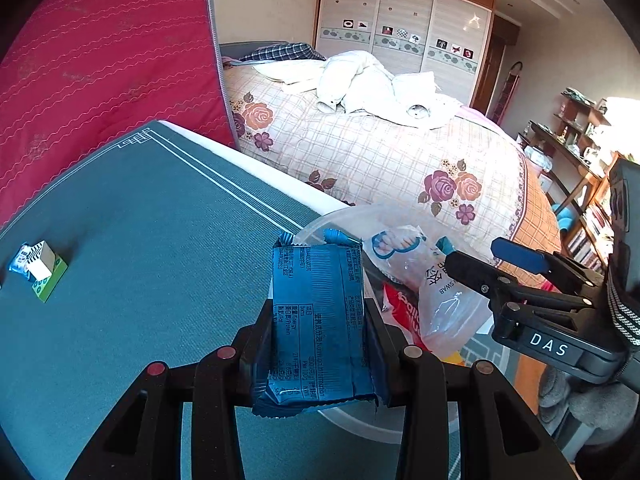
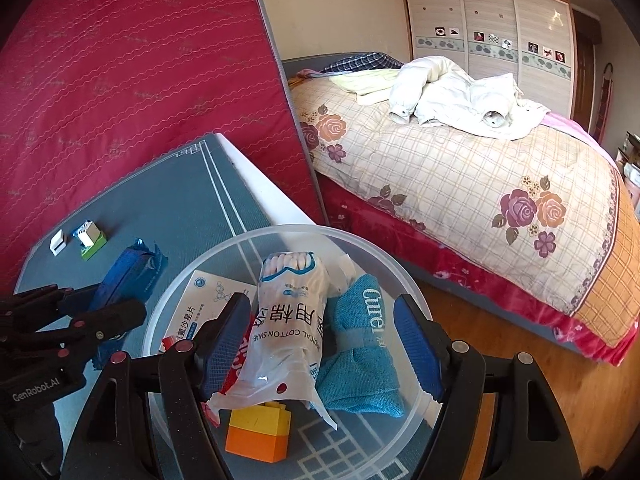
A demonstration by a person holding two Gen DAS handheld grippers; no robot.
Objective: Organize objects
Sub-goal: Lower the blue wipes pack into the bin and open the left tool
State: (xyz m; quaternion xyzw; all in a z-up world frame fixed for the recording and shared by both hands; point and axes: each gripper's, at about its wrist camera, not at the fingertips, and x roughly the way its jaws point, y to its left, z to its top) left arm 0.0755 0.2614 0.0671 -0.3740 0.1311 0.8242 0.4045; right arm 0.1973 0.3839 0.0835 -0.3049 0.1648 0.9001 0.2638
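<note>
My left gripper (image 1: 320,336) is shut on a blue snack packet (image 1: 320,320) and holds it upright above the green table mat (image 1: 160,240), just left of a clear round plastic bowl (image 2: 280,236). In the right wrist view the packet (image 2: 128,276) and the left gripper (image 2: 116,312) show left of the bowl. My right gripper (image 2: 320,344) is open above the bowl, its jaws on either side of a cotton swab bag (image 2: 288,320) and a folded blue towel (image 2: 360,360). The bowl also holds a white medicine box (image 2: 208,300) and a yellow-orange block (image 2: 260,432).
A green block with small white boxes (image 1: 40,272) lies on the mat's far left. A red mattress (image 1: 100,60) leans behind the table. A bed with a floral quilt (image 1: 380,152) stands to the right, a wardrobe (image 1: 400,28) behind it and shelves (image 1: 580,168) at far right.
</note>
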